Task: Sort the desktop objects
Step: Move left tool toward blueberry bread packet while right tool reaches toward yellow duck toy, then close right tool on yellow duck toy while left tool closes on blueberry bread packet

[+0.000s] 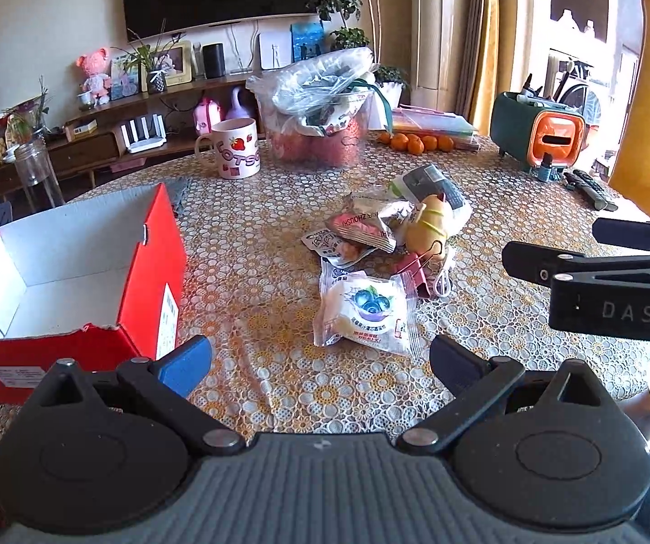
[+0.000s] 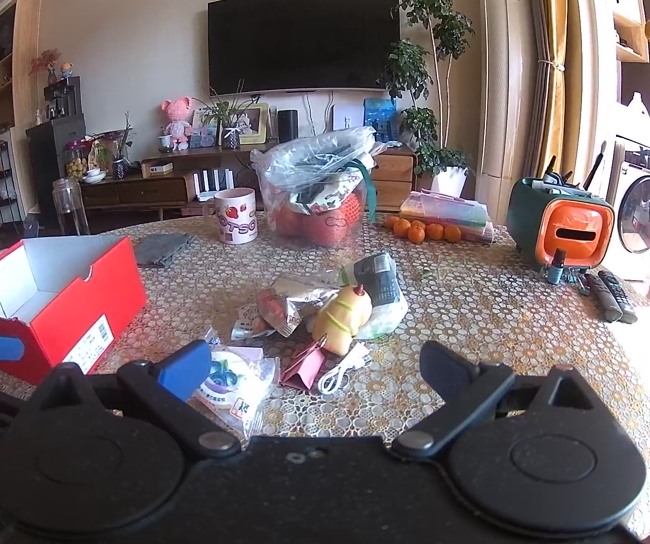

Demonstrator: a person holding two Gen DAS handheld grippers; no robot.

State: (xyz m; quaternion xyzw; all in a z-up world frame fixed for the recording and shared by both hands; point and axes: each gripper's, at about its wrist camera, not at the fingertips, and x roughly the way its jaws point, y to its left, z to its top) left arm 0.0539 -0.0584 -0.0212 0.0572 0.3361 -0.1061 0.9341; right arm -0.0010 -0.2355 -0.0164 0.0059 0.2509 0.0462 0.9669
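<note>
A pile of small items lies mid-table: a blueberry snack packet (image 1: 368,313) nearest me, several other snack packets (image 1: 361,226), a yellow squishy toy (image 1: 429,226), a pink binder clip (image 1: 417,272), a white cable (image 1: 443,282) and a bagged dark object (image 1: 433,188). An open, empty red box (image 1: 66,281) stands at the left. My left gripper (image 1: 320,362) is open and empty, just short of the blueberry packet. My right gripper (image 2: 313,369) is open and empty, above the near edge of the pile; the blueberry packet (image 2: 234,385) is by its left finger. The box (image 2: 52,299) is to its left.
At the back stand a pink mug (image 1: 236,147), a clear bag-covered tub of fruit (image 1: 320,113), several tangerines (image 1: 415,141), a stack of folders (image 2: 449,213) and a green-orange organizer (image 1: 538,129). Two remotes (image 2: 610,294) lie at the right. A grey cloth (image 2: 161,247) lies behind the box.
</note>
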